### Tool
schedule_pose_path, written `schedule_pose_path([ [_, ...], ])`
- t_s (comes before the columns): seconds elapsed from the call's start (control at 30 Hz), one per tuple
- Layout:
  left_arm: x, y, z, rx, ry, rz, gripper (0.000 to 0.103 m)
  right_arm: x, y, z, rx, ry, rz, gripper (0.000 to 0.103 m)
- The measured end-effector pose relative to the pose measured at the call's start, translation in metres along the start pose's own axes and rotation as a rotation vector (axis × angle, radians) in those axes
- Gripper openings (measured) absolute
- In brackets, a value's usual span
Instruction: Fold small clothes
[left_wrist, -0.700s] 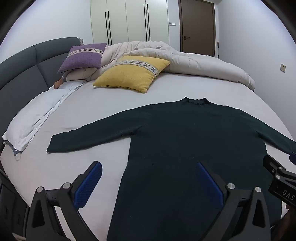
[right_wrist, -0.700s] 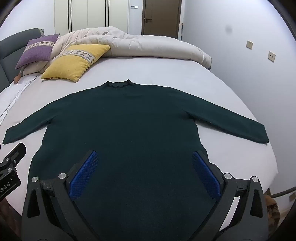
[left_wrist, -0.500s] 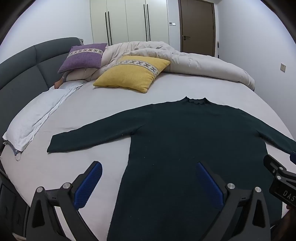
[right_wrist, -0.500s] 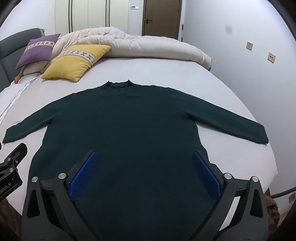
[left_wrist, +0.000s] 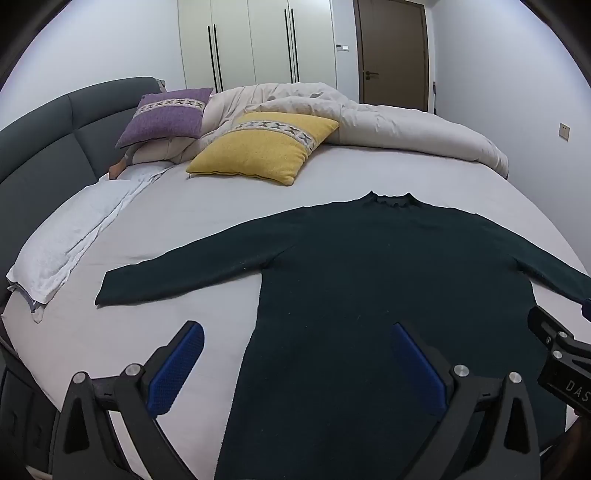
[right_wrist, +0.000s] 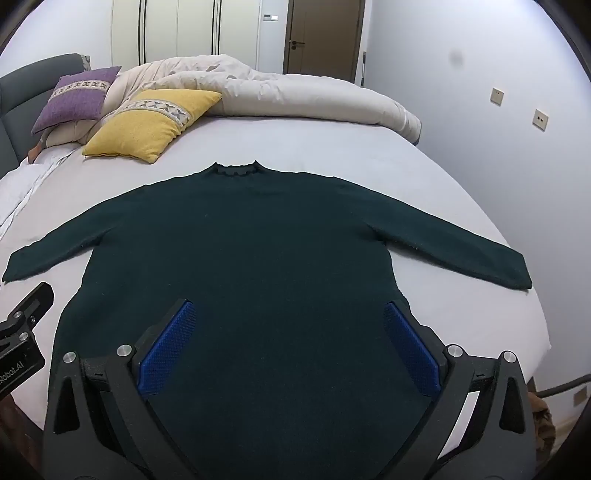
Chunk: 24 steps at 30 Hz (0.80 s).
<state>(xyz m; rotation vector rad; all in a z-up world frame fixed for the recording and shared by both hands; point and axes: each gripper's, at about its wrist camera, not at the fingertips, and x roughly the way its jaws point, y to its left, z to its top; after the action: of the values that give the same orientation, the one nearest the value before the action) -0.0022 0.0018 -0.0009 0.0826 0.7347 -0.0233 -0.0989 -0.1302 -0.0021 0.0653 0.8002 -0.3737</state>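
Spreading across the pale bed sheet (right_wrist: 461, 177), a dark green sweater (right_wrist: 258, 258) is laid flat, neckline toward the pillows, both sleeves stretched straight out to the sides. No fold is seen anywhere; folding is judged not yet begun, with sleeves, sides and hem all left. The left gripper (left_wrist: 295, 363) is held above the sweater's left edge, jaws wide and empty. The right gripper (right_wrist: 290, 343) is held over the lower body, likewise wide, nothing gripped.

A sweater (right_wrist: 240, 258) lay flat across the bed's (right_wrist: 332, 147) near edge. Two cushions (right_wrist: 147, 125) sat toward its far left corner. A duvet (right_wrist: 295, 96) stretched along the far edge.
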Motion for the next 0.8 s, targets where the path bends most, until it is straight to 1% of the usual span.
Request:
schedule_pose_path([
  [0.17, 0.0003, -0.0006, -0.0008, 0.001, 0.000, 0.001, 0.103, 0.0016, -0.0060, 0.0040, -0.002, 0.003, 0.001, 0.103],
  [0.8, 0.0004, -0.0002, -0.0008, 0.001, 0.000, 0.000, 0.103, 0.0038, -0.0018, 0.0007, -0.004, 0.000, -0.004, 0.103],
])
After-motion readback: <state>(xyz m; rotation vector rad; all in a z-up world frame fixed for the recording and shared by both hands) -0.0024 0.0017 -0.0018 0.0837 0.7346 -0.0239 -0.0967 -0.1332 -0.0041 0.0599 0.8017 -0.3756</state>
